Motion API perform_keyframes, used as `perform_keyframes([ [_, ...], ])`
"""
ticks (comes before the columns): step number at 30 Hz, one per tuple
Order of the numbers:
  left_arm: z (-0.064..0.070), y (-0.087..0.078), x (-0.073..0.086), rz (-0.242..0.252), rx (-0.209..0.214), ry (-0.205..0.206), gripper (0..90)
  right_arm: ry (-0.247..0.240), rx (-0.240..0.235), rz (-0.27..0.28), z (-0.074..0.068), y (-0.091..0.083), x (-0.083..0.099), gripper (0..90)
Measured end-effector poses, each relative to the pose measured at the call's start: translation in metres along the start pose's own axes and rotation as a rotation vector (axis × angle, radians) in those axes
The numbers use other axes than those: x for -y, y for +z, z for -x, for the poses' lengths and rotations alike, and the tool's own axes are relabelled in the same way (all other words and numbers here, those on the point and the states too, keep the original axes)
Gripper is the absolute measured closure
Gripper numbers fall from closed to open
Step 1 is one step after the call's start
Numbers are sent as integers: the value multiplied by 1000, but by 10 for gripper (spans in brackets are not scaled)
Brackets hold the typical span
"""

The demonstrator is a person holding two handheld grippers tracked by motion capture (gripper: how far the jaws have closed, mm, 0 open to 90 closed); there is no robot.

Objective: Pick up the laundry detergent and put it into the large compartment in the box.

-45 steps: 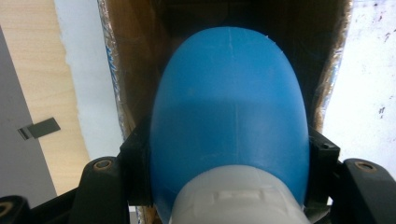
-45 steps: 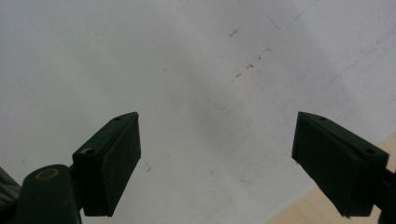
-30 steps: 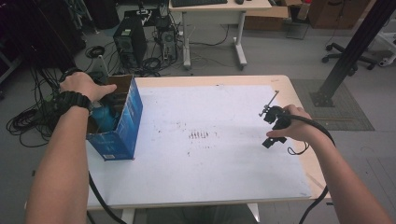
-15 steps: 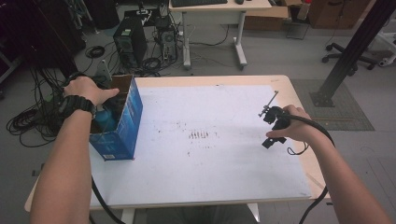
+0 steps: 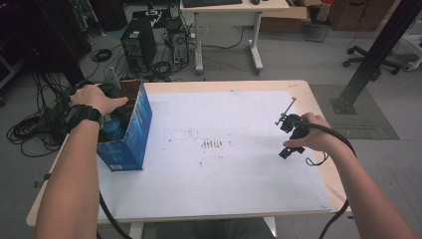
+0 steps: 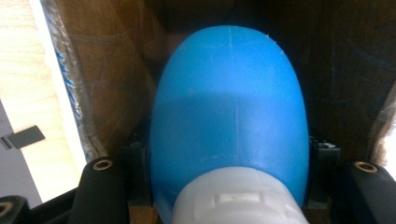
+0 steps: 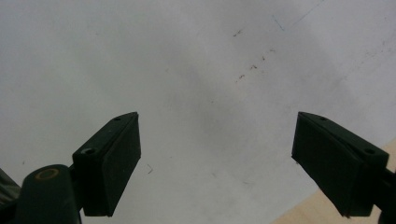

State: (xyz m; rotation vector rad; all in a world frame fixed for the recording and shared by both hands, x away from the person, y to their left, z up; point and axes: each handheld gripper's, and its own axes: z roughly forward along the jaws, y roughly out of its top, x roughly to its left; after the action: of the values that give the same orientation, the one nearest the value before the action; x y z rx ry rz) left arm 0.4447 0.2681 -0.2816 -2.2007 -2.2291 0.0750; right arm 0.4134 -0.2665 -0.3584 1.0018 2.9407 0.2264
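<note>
In the high view, the blue box stands at the left of the frame, on the left edge of the white table. The left hand reaches down into the top of the box. A bit of the blue bottle shows inside. At the right of the frame, the right gripper is held above the table, well apart from the box.

In the left gripper view, the blue bottle is in the middle of the frame, inside the brown box walls. The left gripper has its jaws pressed on both sides of the bottle, near the white cap. The cap is at the bottom of the frame and the round end points to the top, so the bottle's long way runs straight away from the gripper.

In the right gripper view, the jaws are wide apart with nothing between them, over the white table.

The bottle looks smooth and round, so I think it could slip out. It could also bump the box wall and tip the box.
</note>
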Motion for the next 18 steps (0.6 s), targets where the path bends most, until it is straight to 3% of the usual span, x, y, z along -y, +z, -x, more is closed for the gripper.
perform_keyframes([
  [18,2,4,-1,3,-7,1,373,2,-3,0,0,2,2,156],
])
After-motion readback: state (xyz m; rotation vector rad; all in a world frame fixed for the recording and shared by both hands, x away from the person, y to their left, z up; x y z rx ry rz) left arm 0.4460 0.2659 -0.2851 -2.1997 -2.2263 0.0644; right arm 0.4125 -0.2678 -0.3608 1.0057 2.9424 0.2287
